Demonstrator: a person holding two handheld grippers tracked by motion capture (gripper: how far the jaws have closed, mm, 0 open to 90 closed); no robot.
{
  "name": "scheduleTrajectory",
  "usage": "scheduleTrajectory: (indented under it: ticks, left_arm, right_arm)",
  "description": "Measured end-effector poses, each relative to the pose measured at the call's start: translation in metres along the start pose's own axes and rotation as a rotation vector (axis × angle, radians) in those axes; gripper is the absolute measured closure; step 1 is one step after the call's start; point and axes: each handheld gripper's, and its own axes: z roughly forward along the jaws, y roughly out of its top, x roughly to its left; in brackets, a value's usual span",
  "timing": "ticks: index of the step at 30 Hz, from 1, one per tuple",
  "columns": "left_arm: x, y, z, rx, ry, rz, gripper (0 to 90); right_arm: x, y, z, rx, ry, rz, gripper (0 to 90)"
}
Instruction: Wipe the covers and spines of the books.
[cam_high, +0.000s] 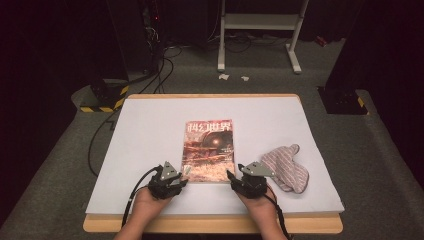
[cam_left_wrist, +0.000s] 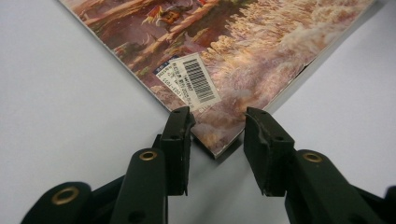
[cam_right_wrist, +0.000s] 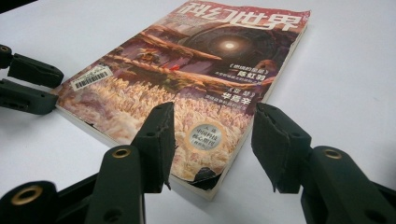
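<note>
A magazine (cam_high: 209, 150) with a reddish cover lies flat at the middle of the white-covered table (cam_high: 145, 135). My left gripper (cam_high: 183, 177) sits at its near left corner. In the left gripper view its jaws (cam_left_wrist: 218, 128) stand apart on either side of that corner of the magazine (cam_left_wrist: 243, 56), just below the barcode sticker (cam_left_wrist: 194, 79). My right gripper (cam_high: 231, 176) is at the near right corner. Its jaws (cam_right_wrist: 212, 126) are open, low over the cover of the magazine (cam_right_wrist: 196, 79), gripping nothing. The left gripper's fingers (cam_right_wrist: 28, 84) show at the far corner.
A striped oven mitt (cam_high: 287, 167) lies on the table right of my right hand. A wooden table edge (cam_high: 210, 224) runs along the front. Behind the table are floor cables (cam_high: 150, 75) and a white stand (cam_high: 260, 22).
</note>
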Motion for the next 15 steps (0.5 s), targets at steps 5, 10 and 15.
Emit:
scheduleTrajectory:
  ticks: [5, 10, 15]
  left_arm:
    - [0.004, -0.001, -0.003, -0.023, -0.026, -0.029, 50.1]
    - [0.014, -0.002, -0.018, -0.114, -0.058, -0.076, 43.3]
    - [0.033, -0.005, -0.042, -0.215, -0.025, -0.123, 38.0]
  right_arm:
    - [0.000, -0.001, 0.000, 0.003, 0.001, 0.000, 47.9]
    - [-0.002, -0.001, 0.001, 0.005, 0.002, 0.005, 46.7]
    - [-0.005, -0.001, 0.000, 0.008, -0.007, 0.011, 45.4]
